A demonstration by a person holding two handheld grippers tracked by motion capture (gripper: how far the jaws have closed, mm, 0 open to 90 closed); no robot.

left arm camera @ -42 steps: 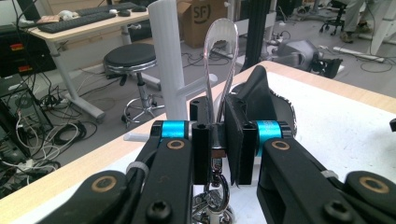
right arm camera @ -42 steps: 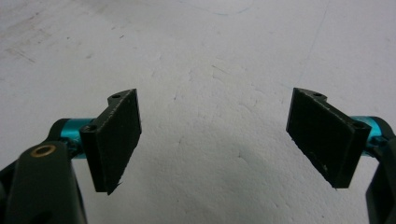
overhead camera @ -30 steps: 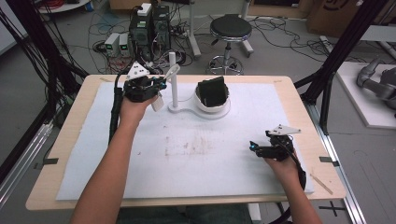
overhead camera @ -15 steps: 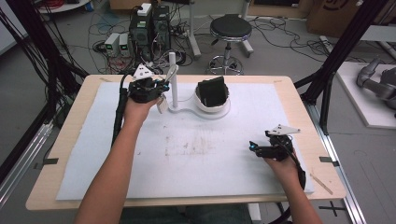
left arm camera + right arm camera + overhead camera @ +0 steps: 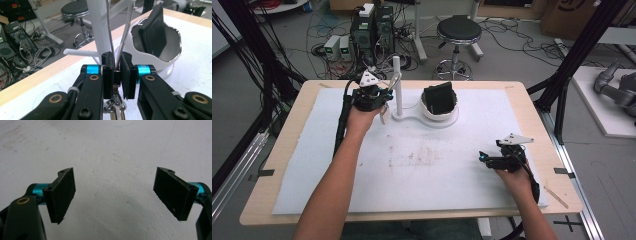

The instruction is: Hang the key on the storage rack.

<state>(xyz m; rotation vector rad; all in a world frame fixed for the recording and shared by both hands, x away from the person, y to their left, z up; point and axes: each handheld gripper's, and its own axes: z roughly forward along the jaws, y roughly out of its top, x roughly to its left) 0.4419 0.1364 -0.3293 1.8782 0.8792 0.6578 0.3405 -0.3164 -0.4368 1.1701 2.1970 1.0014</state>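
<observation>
Clearly the left gripper (image 5: 117,75) is clamped on a thin silver chain (image 5: 110,37) to hang it on the white stand (image 5: 397,80), while the right gripper (image 5: 116,195) rests open.

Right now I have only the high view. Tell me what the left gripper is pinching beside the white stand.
Observer: The left gripper is shut on a thin silver loop. Its two strands run up beside the post of the white stand.
Operator: Report the right gripper next.
Observer: Its fingers stand wide open with nothing between them, above the white mat.
</observation>
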